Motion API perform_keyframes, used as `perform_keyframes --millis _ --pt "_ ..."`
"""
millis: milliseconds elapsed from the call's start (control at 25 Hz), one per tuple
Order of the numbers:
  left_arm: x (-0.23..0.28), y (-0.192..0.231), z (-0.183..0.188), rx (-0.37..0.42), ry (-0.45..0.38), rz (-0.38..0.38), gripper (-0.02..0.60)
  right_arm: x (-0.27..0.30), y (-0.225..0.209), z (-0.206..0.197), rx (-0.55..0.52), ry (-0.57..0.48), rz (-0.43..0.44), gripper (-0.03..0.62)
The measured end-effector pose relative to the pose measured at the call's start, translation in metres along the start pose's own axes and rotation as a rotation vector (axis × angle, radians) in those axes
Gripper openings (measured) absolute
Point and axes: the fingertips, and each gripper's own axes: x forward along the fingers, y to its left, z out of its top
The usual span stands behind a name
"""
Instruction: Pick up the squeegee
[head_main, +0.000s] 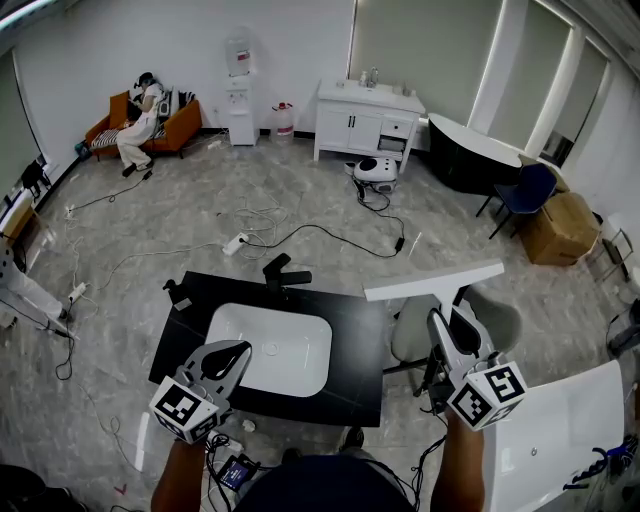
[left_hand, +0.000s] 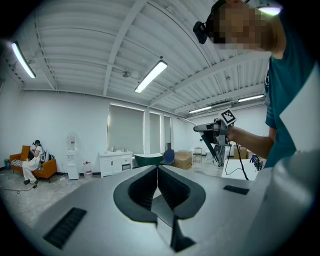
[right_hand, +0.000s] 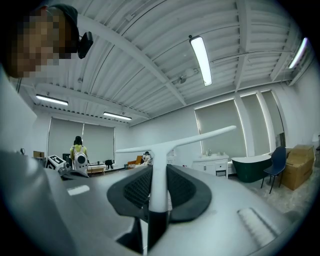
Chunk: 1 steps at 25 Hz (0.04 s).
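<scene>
the right claw (right_hand: 159, 187) squeezes the handle of the squeegee (right_hand: 175, 142) to hold it up in the air, and the left claw (left_hand: 157, 185) waits pinched shut with nothing inside.

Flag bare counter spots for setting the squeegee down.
Widest bare patch: black counter right of the white basin. Left strip is narrower, small item at its back corner. Faucet crowds the back edge.
</scene>
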Motion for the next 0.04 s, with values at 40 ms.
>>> perform_keyframes --millis 40 --pt "0.0012 0.0002 0.0 0.001 0.003 0.003 0.006 0.0 -0.0013 -0.0006 0.0 0.001 -0.001 0.091"
